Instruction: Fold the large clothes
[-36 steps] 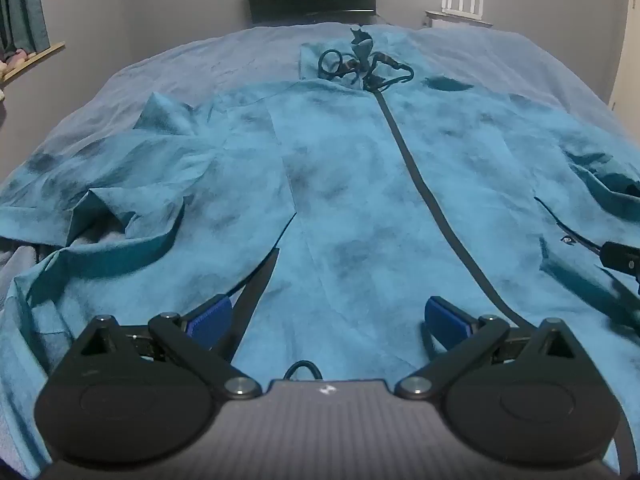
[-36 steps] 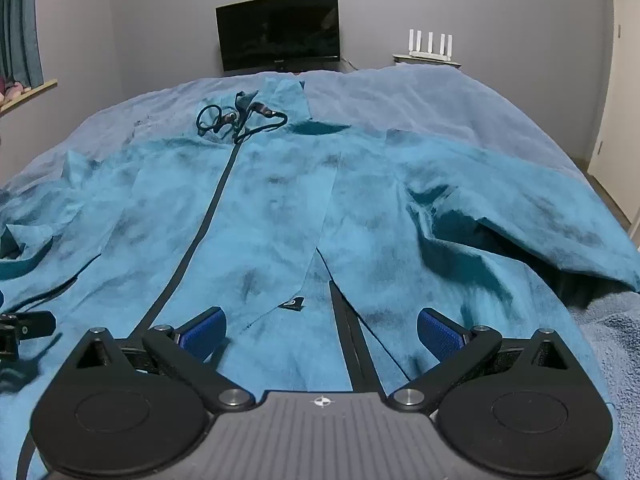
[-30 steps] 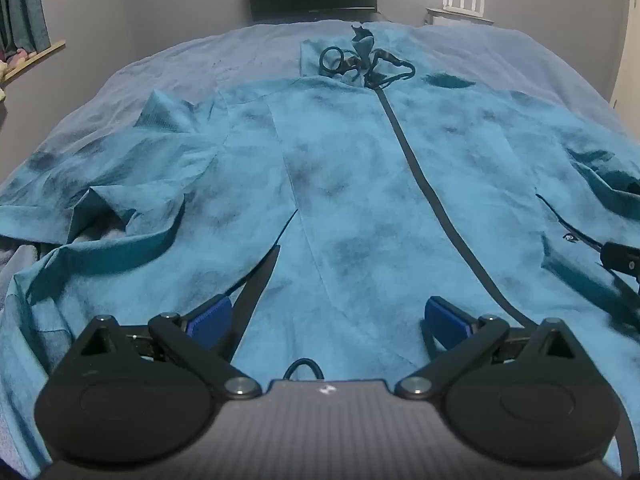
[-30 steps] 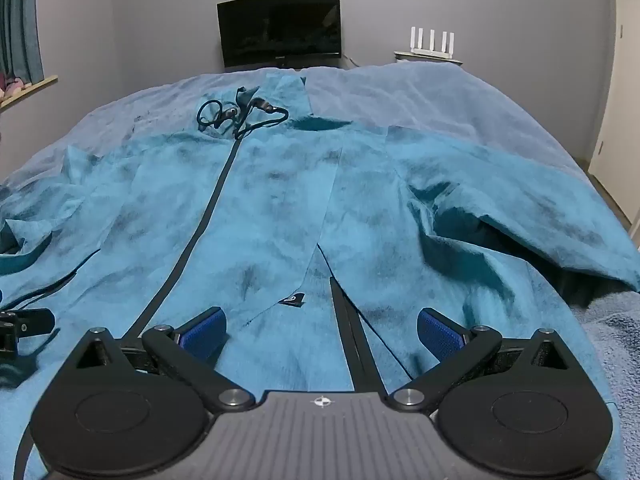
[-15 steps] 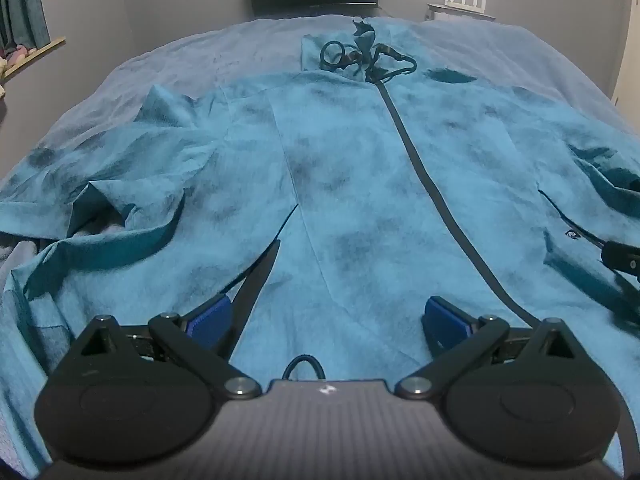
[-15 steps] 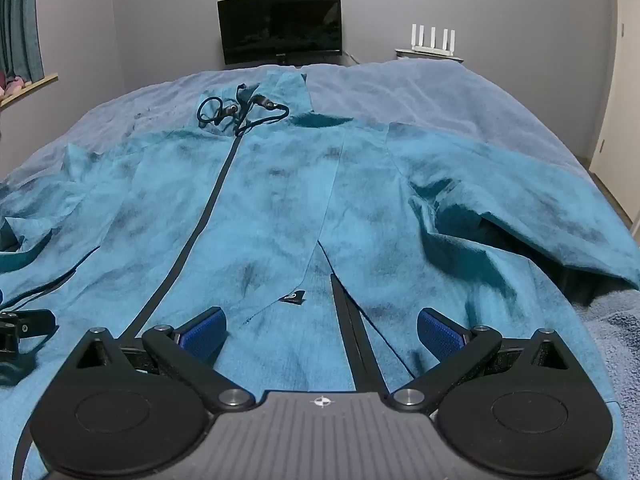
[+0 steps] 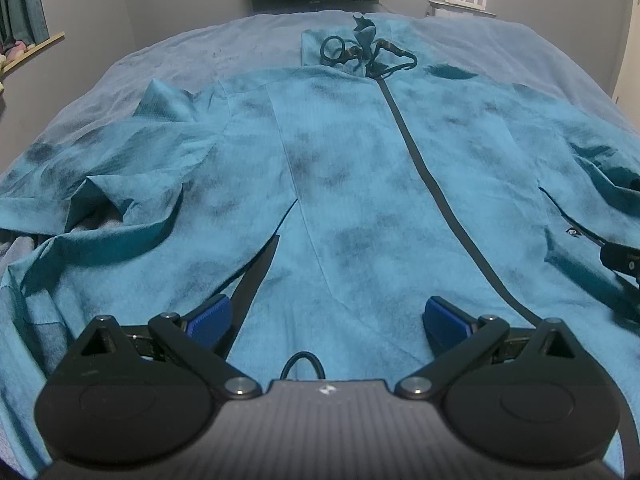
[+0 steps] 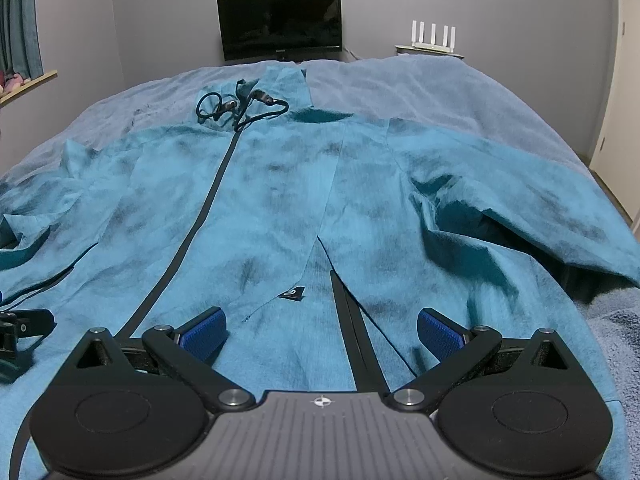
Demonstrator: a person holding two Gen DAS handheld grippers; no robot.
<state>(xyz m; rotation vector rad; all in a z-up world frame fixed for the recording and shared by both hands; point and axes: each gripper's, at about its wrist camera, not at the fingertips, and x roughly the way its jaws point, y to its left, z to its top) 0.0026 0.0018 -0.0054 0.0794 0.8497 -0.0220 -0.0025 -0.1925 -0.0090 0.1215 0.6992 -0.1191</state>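
A large teal jacket point(image 7: 352, 184) with a dark centre zipper point(image 7: 424, 184) lies spread face up on the bed; it also fills the right wrist view point(image 8: 280, 208). Its hood and black drawcords point(image 8: 240, 108) lie at the far end. The left sleeve point(image 7: 104, 184) is rumpled at the left; the right sleeve point(image 8: 520, 208) is bunched at the right. My left gripper point(image 7: 328, 320) is open and empty over the hem, left of the zipper. My right gripper point(image 8: 320, 330) is open and empty over the hem by a pocket zipper point(image 8: 352, 328).
The jacket lies on a grey-blue bedspread point(image 8: 440, 92). A dark monitor point(image 8: 280, 20) and a white router point(image 8: 434, 36) stand at the far wall. A curtained window sill point(image 8: 28, 80) is at the left, a door point(image 8: 624, 92) at the right.
Both grippers have eased slightly forward and lower over the hem; the jacket has not moved and both stay open.
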